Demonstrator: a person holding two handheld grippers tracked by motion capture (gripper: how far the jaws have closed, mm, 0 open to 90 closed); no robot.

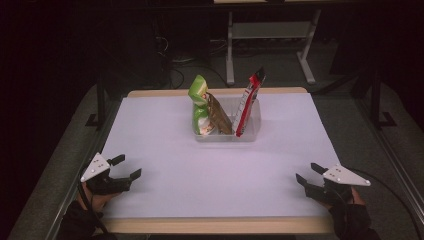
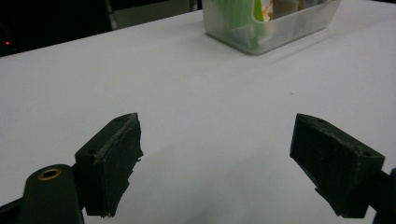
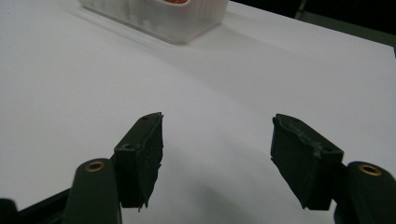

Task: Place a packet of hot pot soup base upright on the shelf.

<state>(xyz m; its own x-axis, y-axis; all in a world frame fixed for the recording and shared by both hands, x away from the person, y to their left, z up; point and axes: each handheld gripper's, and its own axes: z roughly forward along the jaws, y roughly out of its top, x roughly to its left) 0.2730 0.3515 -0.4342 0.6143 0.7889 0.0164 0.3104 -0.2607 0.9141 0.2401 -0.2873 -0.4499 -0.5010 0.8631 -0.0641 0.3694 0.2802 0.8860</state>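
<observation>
Tabletop (image 1: 165, 165): white sheet, dark room around.
Tub (image 1: 252, 127): rear centre, snack packets (image 1: 200, 102) upright, seen from high view.
Left gripper (image 1: 125, 167), right gripper (image 1: 307, 175): near corners, fingers spread apart, empty.

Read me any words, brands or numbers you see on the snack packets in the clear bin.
None can be read.
Green packet: print too small and blurred.
Brown packet: no legible text.
Red and white packet: markings too blurred.
Clear plastic bin: no label visible.
</observation>
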